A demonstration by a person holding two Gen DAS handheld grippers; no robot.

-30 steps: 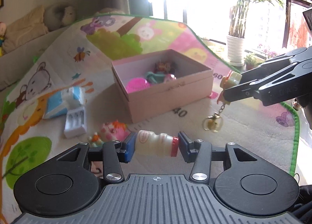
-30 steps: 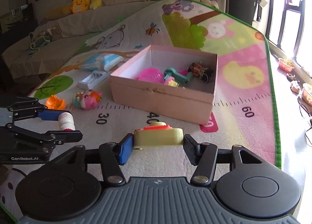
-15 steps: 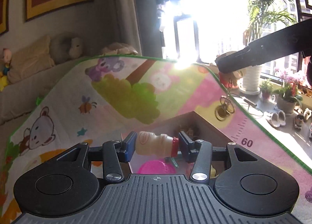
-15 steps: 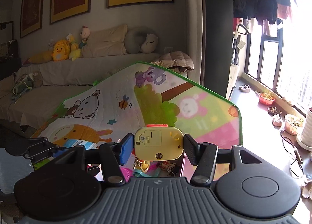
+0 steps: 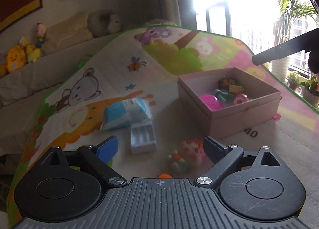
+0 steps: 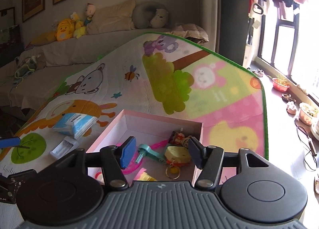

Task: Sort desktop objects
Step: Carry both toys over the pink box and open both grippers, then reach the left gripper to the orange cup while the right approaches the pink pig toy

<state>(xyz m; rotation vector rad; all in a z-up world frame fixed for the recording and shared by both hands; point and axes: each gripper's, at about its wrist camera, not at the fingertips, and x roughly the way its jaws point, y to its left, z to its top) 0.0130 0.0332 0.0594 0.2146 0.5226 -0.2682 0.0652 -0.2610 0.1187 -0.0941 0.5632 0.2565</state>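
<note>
One pink box (image 6: 197, 129) on the mat (image 6: 219, 97); both grippers gape wide, holding nothing: right gripper (image 6: 162, 154) above the box; left gripper (image 5: 160, 150) over one pig toy (image 5: 192, 149), seen only in its view; the cheese keychain (image 6: 176, 154) inside shows only rightward.

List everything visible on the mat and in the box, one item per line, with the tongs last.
Box: 1, pink, open, on the mat.
Cheese keychain: 1, yellow, in the box.
Round toy: 1, magenta, in the box.
Teal toy: 1, in the box.
Small figure: 1, red and white, at the box's far side.
Tissue pack: 1, blue and white, on the mat left of the box.
Battery charger: 1, white, in front of the tissue pack.
Pig toy: 1, pink, on the mat.
Play mat: 1, multicoloured cartoon print.
Left tongs: open, empty, above the pig toy.
Right tongs: open, empty, over the box.
</note>
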